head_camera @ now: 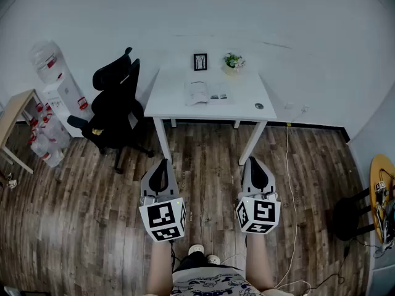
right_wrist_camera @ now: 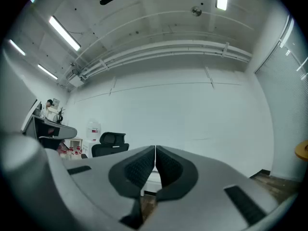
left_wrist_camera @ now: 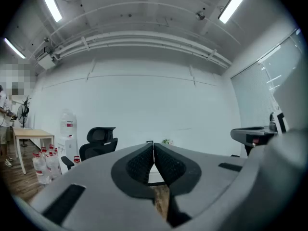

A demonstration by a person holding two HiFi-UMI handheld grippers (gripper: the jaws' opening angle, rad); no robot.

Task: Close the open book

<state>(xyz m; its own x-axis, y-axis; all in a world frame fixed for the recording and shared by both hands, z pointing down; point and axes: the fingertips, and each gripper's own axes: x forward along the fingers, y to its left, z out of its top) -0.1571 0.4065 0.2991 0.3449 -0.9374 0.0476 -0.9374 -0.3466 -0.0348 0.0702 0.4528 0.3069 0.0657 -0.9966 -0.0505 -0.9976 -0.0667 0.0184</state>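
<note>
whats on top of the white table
An open book in the middle, a framed picture and potted plant at the back, a small round object front right. Anything beneath the book is covered.

the floor [head_camera: 86, 190] was dark, grainy wood planks; the table [head_camera: 179, 106] smooth matt white; the book [head_camera: 203, 92] pale paper; the left gripper [left_wrist_camera: 153, 155] matt grey plastic, its pads [left_wrist_camera: 139, 163] ribbed.

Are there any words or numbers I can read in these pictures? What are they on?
No words or numbers can be read.
Open book: print too small.
Framed picture: too small.
Water bottle red labels: blurred.
Marker cubes: black-and-white squares only, no letters.
</note>
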